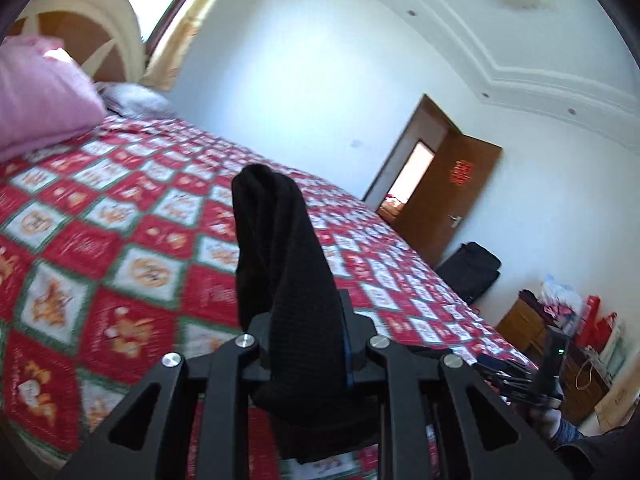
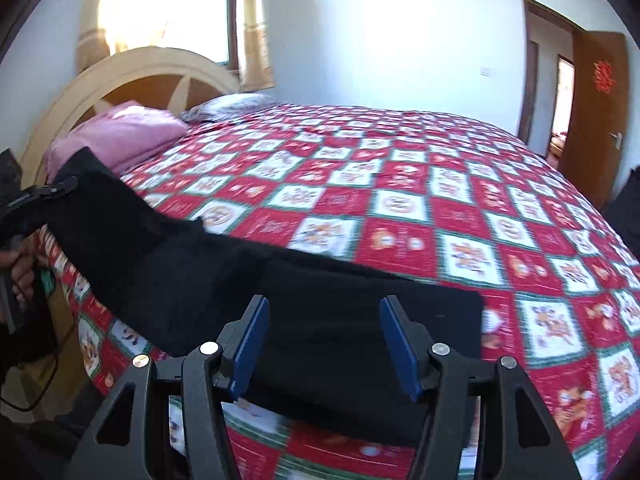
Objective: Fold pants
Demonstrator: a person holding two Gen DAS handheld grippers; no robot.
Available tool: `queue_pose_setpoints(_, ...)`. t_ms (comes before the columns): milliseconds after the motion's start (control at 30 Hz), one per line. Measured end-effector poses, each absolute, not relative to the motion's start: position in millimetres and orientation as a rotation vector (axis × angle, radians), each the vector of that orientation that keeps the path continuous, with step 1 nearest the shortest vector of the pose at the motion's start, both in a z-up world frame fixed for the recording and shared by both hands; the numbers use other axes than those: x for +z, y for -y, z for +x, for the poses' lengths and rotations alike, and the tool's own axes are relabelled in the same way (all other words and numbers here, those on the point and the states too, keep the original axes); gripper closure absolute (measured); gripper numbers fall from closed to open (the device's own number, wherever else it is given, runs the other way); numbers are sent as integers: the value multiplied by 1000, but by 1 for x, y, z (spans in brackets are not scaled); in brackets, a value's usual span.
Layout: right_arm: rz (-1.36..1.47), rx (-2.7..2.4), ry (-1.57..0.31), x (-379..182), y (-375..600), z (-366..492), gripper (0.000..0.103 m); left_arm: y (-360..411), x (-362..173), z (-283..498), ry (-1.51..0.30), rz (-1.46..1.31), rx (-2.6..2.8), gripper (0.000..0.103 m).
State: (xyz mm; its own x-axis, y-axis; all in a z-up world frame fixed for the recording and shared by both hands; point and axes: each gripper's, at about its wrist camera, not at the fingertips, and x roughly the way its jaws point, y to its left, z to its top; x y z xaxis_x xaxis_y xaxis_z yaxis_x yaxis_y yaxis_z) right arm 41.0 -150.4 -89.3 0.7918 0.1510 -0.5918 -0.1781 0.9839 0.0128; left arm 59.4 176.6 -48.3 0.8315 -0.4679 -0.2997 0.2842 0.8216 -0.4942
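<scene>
Black pants point(image 2: 200, 272) stretch across the near edge of the bed, over a red, white and green patterned quilt point(image 2: 440, 200). My right gripper point(image 2: 324, 312) is open, its blue pads point(image 2: 256, 340) wide apart over the flat right end of the pants and not pinching the cloth. In the left wrist view my left gripper point(image 1: 306, 312) is shut on a bunched end of the pants point(image 1: 280, 240), lifted above the quilt point(image 1: 120, 220). The right wrist view shows that left gripper point(image 2: 52, 190) at the far left, holding the raised end.
A pink pillow point(image 2: 120, 136) and a grey one point(image 2: 236, 104) lie by the cream headboard point(image 2: 120, 76). A brown door point(image 1: 452, 200) stands ajar. Past the bed's foot are a black bag point(image 1: 472, 268) and a wooden cabinet point(image 1: 520, 320) with bags.
</scene>
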Motion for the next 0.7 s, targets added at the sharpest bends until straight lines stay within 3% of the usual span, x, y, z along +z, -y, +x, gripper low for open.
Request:
queue_pose_setpoints(333,87,43,-669,-97,236,36,41,-73,-13,69,-438,-345,-619,81)
queue_pose_setpoints(700,174,-46,-673,-109,290,33,39,59,-31,95,-634,-204,-751,81)
